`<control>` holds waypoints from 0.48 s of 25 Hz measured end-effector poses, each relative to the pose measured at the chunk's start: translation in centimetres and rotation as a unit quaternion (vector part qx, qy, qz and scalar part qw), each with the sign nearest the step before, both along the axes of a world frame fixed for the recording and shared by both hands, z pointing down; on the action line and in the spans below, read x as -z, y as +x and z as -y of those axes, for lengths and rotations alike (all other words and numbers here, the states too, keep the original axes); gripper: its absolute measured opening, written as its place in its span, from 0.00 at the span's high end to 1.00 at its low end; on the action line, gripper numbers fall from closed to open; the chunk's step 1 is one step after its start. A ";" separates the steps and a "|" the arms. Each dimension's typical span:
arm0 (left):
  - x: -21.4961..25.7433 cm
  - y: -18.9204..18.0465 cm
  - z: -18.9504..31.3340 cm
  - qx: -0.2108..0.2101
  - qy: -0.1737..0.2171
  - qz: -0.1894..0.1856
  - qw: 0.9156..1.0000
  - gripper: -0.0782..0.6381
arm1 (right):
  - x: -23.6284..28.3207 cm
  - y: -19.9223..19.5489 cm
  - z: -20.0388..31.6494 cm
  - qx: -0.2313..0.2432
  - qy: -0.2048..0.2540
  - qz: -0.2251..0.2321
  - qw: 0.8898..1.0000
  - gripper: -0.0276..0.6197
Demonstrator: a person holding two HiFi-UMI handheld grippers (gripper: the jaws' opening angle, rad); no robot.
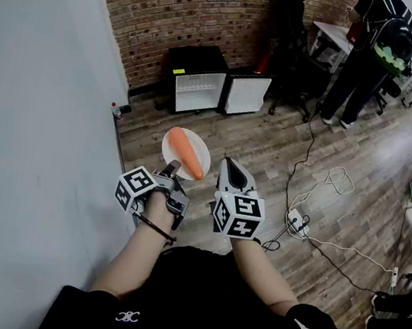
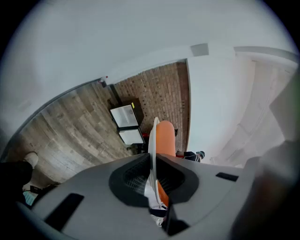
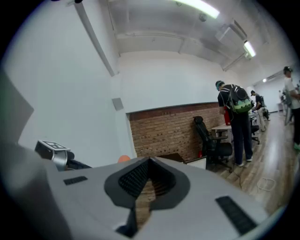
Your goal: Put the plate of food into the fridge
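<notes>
A white plate [image 1: 180, 148] with an orange carrot-shaped food [image 1: 187, 154] on it is held in the air over the wood floor. My left gripper [image 1: 171, 168] is shut on the plate's near rim. In the left gripper view the plate [image 2: 153, 140] stands edge-on between the jaws, with the food [image 2: 166, 138] beside it. My right gripper [image 1: 233, 173] hangs just right of the plate, shut and empty; its tips [image 3: 149, 161] meet in its own view. A small black fridge [image 1: 196, 81] stands open by the brick wall, its white door [image 1: 247, 93] swung out to the right.
A grey wall [image 1: 36, 110] runs along the left. A small bottle [image 1: 114, 110] stands at its foot. An office chair [image 1: 295, 65], a desk and standing persons [image 1: 366, 61] fill the back right. A power strip [image 1: 296, 222] and cables lie on the floor to the right.
</notes>
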State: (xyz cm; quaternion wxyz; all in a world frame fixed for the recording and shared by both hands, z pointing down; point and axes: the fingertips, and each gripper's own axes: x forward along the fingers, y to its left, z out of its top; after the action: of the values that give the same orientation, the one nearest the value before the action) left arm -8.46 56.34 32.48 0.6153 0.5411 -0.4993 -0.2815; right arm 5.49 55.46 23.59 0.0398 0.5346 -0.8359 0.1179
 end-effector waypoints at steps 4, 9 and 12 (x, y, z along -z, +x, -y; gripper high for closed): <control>0.0 -0.1 0.2 0.003 -0.002 -0.006 1.000 0.85 | -0.3 -0.1 0.1 0.002 -0.003 -0.004 1.000 0.94; -0.2 -0.5 0.3 0.010 0.000 -0.016 1.000 0.85 | -0.3 -0.2 0.1 0.000 -0.003 0.014 1.000 0.94; -0.3 -1.6 1.1 0.011 -0.001 -0.023 1.000 0.85 | -0.5 -1.1 0.7 -0.001 -0.006 0.004 1.000 0.94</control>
State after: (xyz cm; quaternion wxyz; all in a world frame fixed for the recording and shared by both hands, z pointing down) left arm -10.07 55.21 32.76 0.6241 0.5280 -0.4917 -0.3001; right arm 4.35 54.78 24.07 0.0393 0.5347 -0.8348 0.1255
